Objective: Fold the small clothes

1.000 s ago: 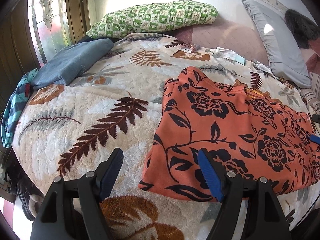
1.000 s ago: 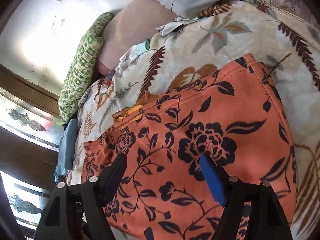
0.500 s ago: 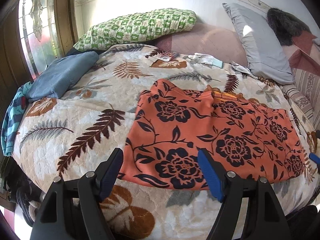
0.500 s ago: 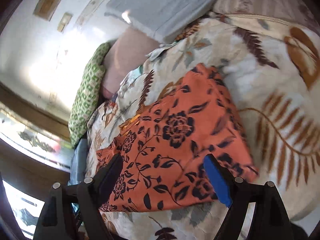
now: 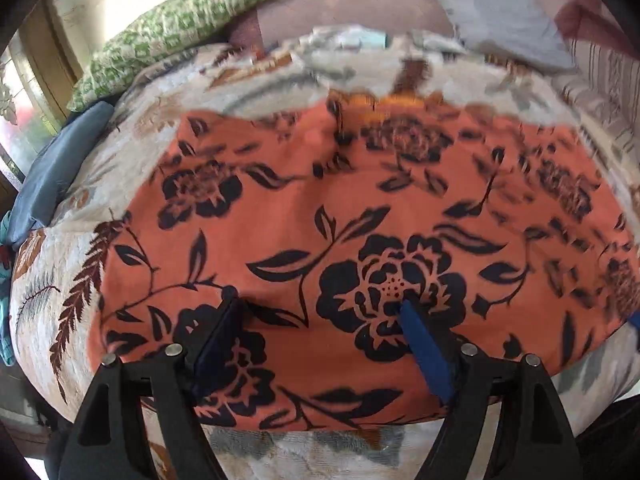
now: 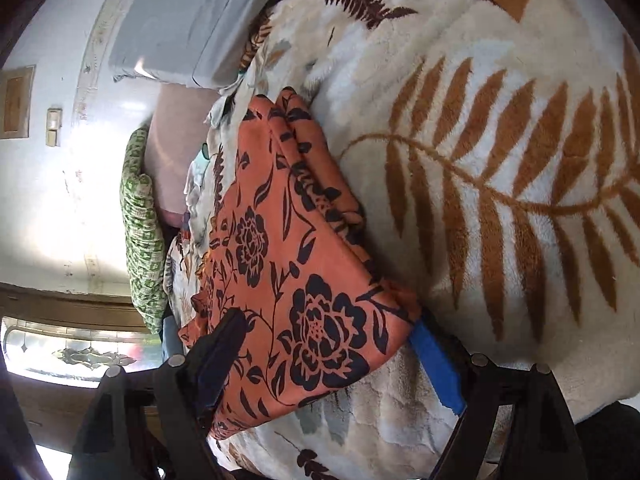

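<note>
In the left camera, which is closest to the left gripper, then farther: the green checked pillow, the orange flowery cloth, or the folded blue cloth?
1. Orange flowery cloth, right under the left gripper.
2. Folded blue cloth, far left.
3. Green checked pillow, top left, by the wall.

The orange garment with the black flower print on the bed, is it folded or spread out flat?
Folded: the orange black-flowered garment shows stacked layers along its edge in the right wrist view, lying on the leaf-patterned fleece blanket.
</note>
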The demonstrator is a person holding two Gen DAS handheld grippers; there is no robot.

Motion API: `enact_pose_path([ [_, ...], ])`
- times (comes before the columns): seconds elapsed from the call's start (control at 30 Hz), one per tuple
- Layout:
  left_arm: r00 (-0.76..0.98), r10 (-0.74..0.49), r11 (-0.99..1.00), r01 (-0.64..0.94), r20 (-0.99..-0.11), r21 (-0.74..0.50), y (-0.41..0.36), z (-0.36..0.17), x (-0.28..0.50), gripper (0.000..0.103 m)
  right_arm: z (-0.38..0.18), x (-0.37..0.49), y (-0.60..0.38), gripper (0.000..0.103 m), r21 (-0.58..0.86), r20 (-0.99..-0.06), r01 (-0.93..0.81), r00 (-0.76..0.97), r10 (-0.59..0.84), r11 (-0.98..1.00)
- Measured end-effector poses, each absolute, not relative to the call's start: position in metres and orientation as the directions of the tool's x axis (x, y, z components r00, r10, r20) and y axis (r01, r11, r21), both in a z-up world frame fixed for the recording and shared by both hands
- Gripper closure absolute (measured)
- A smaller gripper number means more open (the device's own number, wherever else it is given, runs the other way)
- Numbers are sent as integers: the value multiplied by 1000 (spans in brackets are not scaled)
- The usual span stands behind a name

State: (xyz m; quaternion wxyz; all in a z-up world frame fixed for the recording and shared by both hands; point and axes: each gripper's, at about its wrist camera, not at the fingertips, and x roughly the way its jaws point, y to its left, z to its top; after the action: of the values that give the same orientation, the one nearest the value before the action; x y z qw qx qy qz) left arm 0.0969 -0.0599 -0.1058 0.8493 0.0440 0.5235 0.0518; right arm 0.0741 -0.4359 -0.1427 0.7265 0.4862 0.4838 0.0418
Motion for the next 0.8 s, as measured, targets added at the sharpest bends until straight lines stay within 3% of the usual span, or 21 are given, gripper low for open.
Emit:
enact_pose_path([
  [0.03,473,156,987,-38,-867,157,-63,-106,96,14,-141,75,-436,19,742,-667,415,536,518,527],
  [0.1,472,172,982,-13,-864,189,-66,-104,96,14,-135,81,-432,38,695,-711,416,517,477,586],
  [0.13,474,157,985,-6,-867,175,-64,-101,96,14,-132,84,-429,70,664,-738,418,496,457,619],
  [0.17,474,132,989,-7,-870,146,-59,-98,96,14,-132,87,-427,84,651,-751,423,479,454,630],
  [0.2,474,105,993,-10,-874,114,-53,-95,95,15,-128,89,-425,87,647,-754,418,477,452,637],
  [0.37,546,16,994,-99,-837,-46,3,-62,67,15,-47,96,-364,92,578,-726,196,568,389,792],
  [0.57,663,65,943,-285,-746,-171,107,-11,-2,15,37,103,-206,92,551,-611,-187,574,546,813],
  [0.73,673,179,879,-438,-718,-191,181,7,-45,15,-2,94,-67,92,553,-643,-359,390,659,752],
  [0.8,666,192,861,-467,-721,-202,199,7,-50,15,-53,97,-21,84,543,-716,-359,273,642,759],
])
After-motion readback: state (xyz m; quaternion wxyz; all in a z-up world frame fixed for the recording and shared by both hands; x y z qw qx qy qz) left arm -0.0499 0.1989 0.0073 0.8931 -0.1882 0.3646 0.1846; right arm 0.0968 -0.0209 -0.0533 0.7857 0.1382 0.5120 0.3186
